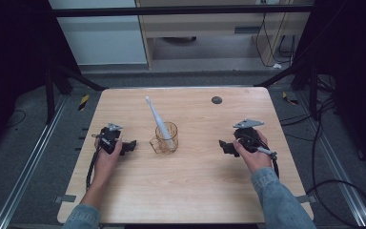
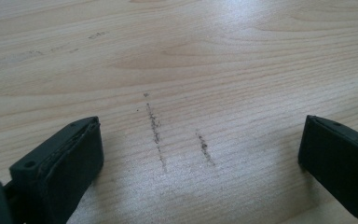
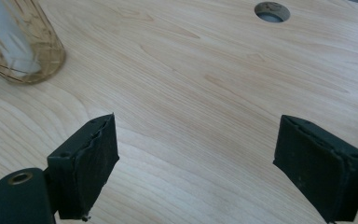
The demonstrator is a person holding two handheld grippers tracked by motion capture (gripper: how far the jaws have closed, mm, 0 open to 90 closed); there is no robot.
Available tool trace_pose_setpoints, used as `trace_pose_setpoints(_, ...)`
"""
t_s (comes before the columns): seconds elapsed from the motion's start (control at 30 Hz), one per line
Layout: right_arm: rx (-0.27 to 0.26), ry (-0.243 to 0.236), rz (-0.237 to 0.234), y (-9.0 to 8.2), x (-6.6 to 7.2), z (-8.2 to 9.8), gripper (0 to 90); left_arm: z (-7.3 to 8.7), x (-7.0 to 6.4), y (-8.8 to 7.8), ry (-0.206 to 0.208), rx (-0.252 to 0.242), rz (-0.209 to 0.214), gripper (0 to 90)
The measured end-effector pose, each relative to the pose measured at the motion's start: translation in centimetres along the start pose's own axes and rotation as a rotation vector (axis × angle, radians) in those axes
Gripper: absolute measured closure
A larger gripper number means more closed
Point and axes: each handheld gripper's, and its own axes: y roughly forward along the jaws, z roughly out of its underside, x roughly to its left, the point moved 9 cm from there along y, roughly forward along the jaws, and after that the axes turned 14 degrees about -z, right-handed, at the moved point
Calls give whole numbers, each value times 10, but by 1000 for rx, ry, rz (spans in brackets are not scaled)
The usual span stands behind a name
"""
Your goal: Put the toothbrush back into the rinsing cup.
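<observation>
while tilted in a ribbed amber glass cup [image 1: 167, 138], slim white toothbrush [image 1: 155, 116]; smooth pale wood table [image 1: 195, 186]; both grippers [image 1: 132, 145] [image 1: 225, 147] wide open, holding nothing.

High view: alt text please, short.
A white toothbrush stands tilted in an amber glass mug at the middle of a wooden table. A person's hands hold the left gripper and right gripper either side, both open and holding nothing.

No lettering, brand, number or sign can be read anywhere. The bench [image 1: 186, 176] carries only bare wood grain and a few dark scuff marks [image 2: 156, 133], which spell nothing.
</observation>
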Motion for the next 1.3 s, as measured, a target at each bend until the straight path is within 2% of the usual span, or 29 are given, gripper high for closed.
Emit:
trace_pose_setpoints(0.17,8,16,23,-3,-12,11,134,0,0,0,1,1,-1,0)
trace_pose_setpoints(0.63,38,45,54,-8,-32,27,134,0,0,0,0,0,0,0)
trace_pose_setpoints(1.07,55,88,80,0,-52,38,132,0,0,0,1,1,-1,0)
trace_pose_setpoints(1.3,30,119,88,7,-61,38,136,0,0,0,1,1,-1,0)
